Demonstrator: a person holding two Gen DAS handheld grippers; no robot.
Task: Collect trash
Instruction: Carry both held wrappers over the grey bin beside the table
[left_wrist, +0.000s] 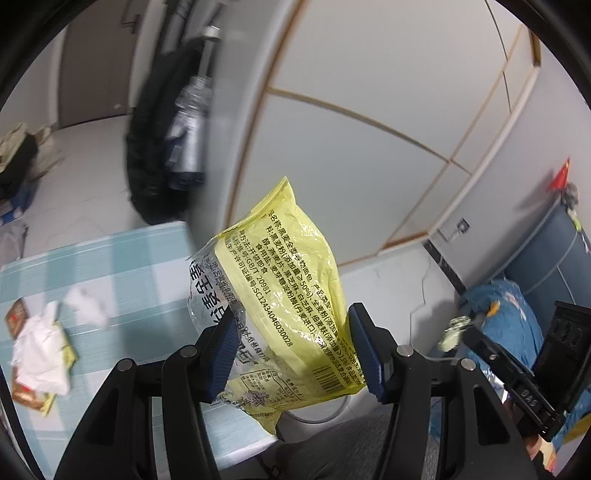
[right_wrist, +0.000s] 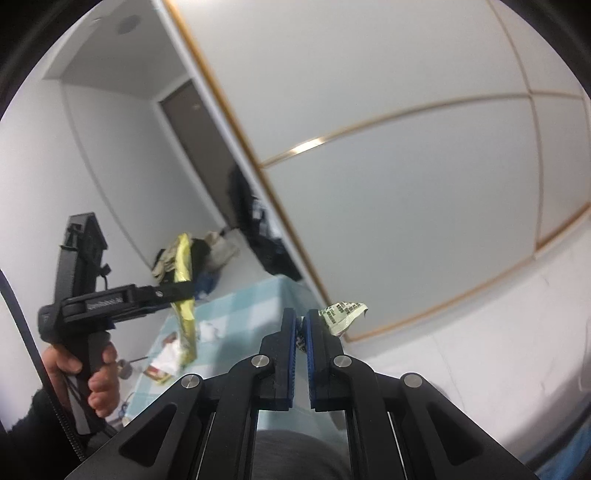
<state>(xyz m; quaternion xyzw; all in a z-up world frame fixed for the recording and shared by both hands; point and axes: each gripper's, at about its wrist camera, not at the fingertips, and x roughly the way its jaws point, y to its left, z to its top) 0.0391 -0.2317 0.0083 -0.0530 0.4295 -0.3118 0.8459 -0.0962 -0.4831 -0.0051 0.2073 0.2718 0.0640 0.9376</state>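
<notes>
Above the blue checked table (left_wrist: 122, 254), a yellow bag (left_wrist: 295, 295) is being gripped by the left claw (left_wrist: 291, 350) and a wrapper scrap (right_wrist: 343, 314) pinched by the clenched right claw (right_wrist: 301, 328), likely being shaken loose.

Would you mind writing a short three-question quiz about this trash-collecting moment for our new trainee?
1. Multiple choice: the left gripper holds A) a yellow food bag, B) a glass bottle, C) a spoon.
2. True or false: the right gripper is shut on a small printed wrapper scrap.
3. Short answer: what lies on the blue checked tablecloth?

Key
1. A; its blue pads press the bag from both sides.
2. True.
3. Crumpled white tissues and more snack wrappers.
</notes>
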